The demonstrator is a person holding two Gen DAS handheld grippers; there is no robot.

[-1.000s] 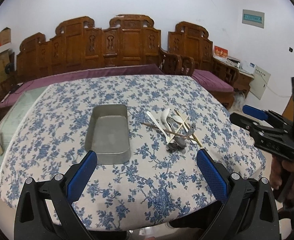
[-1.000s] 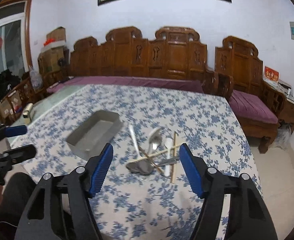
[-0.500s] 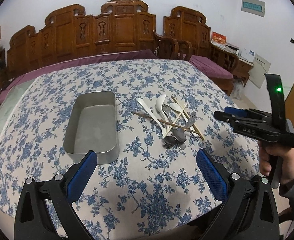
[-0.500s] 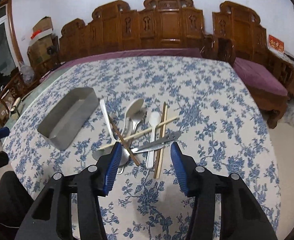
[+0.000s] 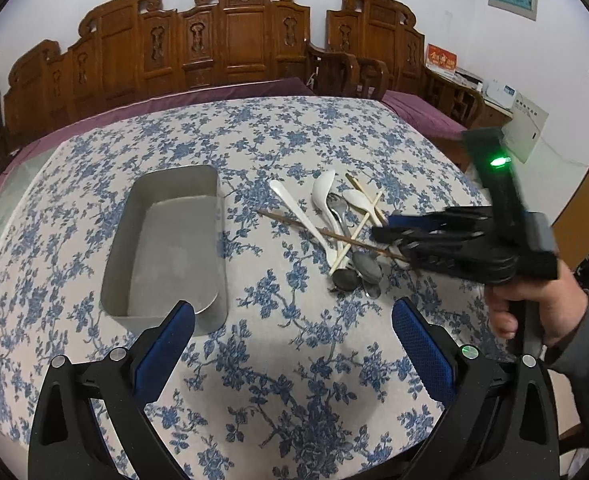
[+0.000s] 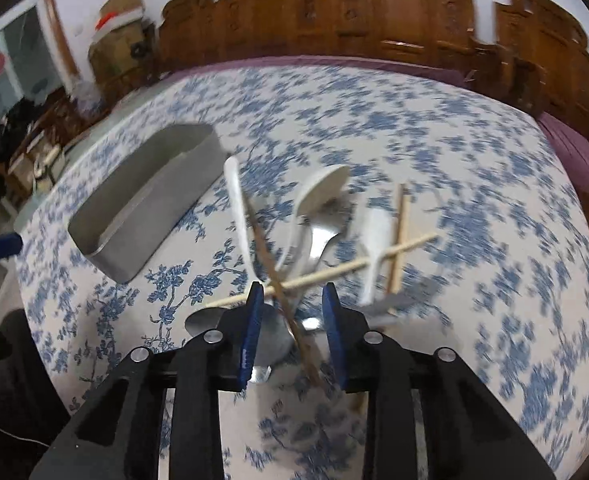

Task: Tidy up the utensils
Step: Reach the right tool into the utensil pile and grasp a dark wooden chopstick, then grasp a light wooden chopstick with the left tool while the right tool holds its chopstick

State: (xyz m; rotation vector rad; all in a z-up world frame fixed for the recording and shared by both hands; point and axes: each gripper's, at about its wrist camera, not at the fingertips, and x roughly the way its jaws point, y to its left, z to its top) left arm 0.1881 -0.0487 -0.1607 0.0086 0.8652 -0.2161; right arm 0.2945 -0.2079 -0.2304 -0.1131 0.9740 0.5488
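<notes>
On the blue-flowered tablecloth a grey metal tray (image 5: pixel 166 248) (image 6: pixel 142 200) lies to the left of a heap of utensils (image 5: pixel 334 232). The heap holds white spoons (image 6: pixel 322 192), metal spoons, pale chopsticks (image 6: pixel 334 270) and a dark brown chopstick (image 5: pixel 294 222) (image 6: pixel 262 240). My right gripper (image 6: pixel 292 296) (image 5: pixel 386 228) is down over the near end of the heap. Its jaws are closing, with the dark chopstick running between the blue pads and not touched by them. My left gripper (image 5: pixel 294 312) hangs wide open above bare cloth, nearer than the tray and the heap.
Carved wooden benches (image 5: pixel 230 40) with purple cushions stand behind the table. The table's right edge drops off just past the heap. A person's hand (image 5: pixel 534 308) holds the right gripper at the right of the left wrist view. Boxes and clutter (image 6: pixel 114 40) stand far left.
My right gripper has come down and forward onto the heap, and its jaws have narrowed around the dark chopstick. My left gripper has sunk and moved closer to the table.
</notes>
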